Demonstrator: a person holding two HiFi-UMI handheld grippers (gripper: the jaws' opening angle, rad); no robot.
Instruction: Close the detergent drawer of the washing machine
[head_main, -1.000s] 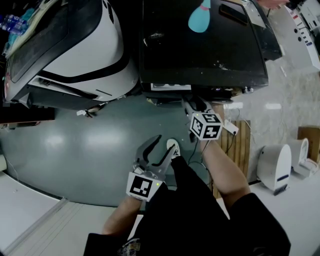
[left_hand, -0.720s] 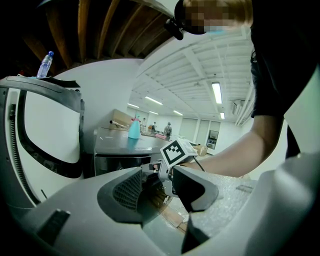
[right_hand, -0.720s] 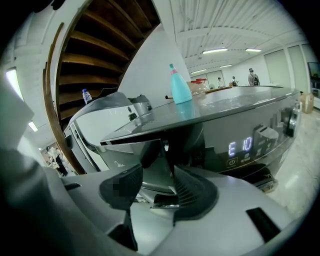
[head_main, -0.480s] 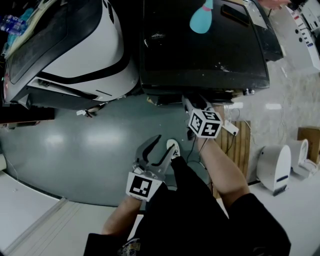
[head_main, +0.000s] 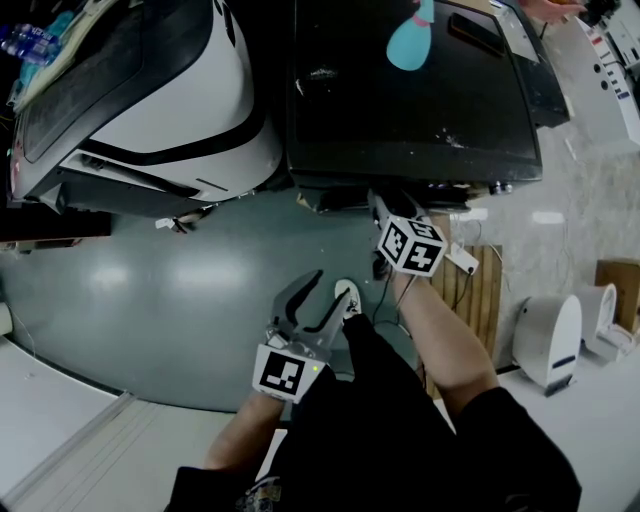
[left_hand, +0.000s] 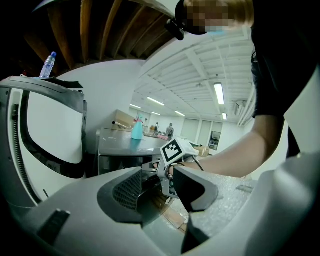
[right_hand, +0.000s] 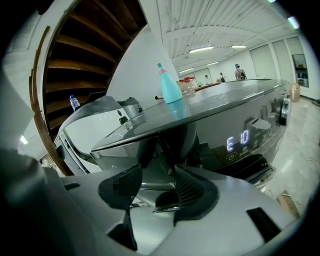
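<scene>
The black washing machine (head_main: 410, 90) fills the top of the head view. A short pale piece of its detergent drawer (head_main: 332, 198) sticks out below the front edge. My right gripper (head_main: 385, 205) is right at that front, jaws open. In the right gripper view the grey drawer front (right_hand: 150, 189) lies between and just ahead of my right gripper (right_hand: 157, 170) fingertips, and the pads do not squeeze it. The panel to the right shows lit digits (right_hand: 237, 140). My left gripper (head_main: 322, 288) hangs open over the grey floor, holding nothing, well back from the machine.
A white and black machine (head_main: 150, 100) stands to the left of the washer. A turquoise spray bottle (head_main: 410, 40) sits on the washer's top. To the right are a wooden pallet (head_main: 478, 290), a white power strip (head_main: 460, 257) and white appliances (head_main: 550, 335).
My right gripper has edged closer to the machine's front and rolled a little. The pale drawer strip below the top's edge shows less than before. My left gripper has stayed still.
</scene>
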